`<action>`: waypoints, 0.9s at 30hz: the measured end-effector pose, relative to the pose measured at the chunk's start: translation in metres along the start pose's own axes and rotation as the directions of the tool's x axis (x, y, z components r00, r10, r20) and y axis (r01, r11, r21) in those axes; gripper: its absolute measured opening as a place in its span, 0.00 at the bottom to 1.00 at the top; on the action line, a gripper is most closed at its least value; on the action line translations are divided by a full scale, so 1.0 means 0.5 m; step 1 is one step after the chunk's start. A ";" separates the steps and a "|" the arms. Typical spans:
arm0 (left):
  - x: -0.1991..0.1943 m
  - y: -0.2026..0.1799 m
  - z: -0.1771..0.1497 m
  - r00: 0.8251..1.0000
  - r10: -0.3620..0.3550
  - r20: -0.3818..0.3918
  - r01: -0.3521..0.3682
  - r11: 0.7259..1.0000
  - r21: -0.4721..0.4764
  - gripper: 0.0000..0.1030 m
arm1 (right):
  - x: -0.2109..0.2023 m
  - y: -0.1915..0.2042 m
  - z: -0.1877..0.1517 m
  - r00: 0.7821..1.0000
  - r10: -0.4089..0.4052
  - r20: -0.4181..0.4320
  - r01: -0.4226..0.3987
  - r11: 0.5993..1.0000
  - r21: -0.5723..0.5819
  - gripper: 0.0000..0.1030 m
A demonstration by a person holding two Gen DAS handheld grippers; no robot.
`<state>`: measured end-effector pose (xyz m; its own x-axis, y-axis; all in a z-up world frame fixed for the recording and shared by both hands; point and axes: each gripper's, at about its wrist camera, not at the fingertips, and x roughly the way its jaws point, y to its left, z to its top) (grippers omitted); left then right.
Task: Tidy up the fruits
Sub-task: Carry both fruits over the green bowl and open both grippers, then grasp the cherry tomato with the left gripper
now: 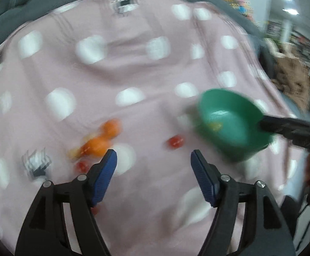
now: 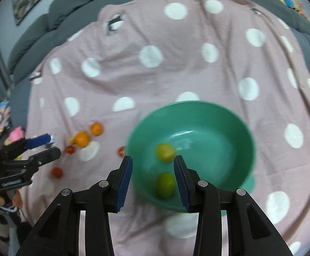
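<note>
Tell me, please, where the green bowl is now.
The green bowl sits on the dotted pink blanket, straight before the right gripper in its view, with two yellow-green fruits inside and the oranges left of it.

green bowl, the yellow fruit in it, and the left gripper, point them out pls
green bowl (image 2: 236, 128), right wrist view, on its inner wall
yellow fruit (image 2: 165, 152), right wrist view, on its middle
left gripper (image 1: 154, 155), left wrist view, midway between its open fingertips
</note>
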<state>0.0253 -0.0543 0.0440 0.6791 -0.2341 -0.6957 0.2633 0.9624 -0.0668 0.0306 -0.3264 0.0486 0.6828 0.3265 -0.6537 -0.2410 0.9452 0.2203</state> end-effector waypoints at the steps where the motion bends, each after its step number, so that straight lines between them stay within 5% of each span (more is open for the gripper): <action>1: -0.007 0.030 -0.027 1.000 0.019 -0.019 -0.020 0.999 -0.043 0.70 | 0.005 0.013 -0.005 1.000 0.019 -0.010 -0.019 1.000 -0.008 0.40; 7: -0.031 0.103 -0.121 0.994 0.071 -0.079 -0.081 0.988 -0.130 0.69 | 0.047 0.097 -0.033 0.992 0.099 -0.083 -0.105 0.992 -0.072 0.40; 13: -0.025 0.126 -0.149 0.995 0.044 -0.090 -0.059 0.984 -0.168 0.67 | 0.094 0.154 -0.070 0.981 0.108 -0.162 -0.126 0.987 -0.103 0.40; 21: 0.029 0.123 -0.142 0.993 0.049 -0.103 -0.057 0.995 -0.077 0.59 | 0.126 0.164 -0.080 0.976 0.093 -0.199 -0.112 0.990 -0.089 0.40; 27: 0.088 0.123 -0.144 0.981 0.137 -0.137 -0.132 0.990 0.043 0.52 | 0.134 0.157 -0.078 0.975 0.092 -0.203 -0.109 0.991 -0.075 0.40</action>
<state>0.0220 0.0045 -0.0422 0.6087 -0.0793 -0.7894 0.2004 0.9781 0.0563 0.0307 -0.2308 -0.0061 0.5034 0.4036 -0.7640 -0.3653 0.9007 0.2351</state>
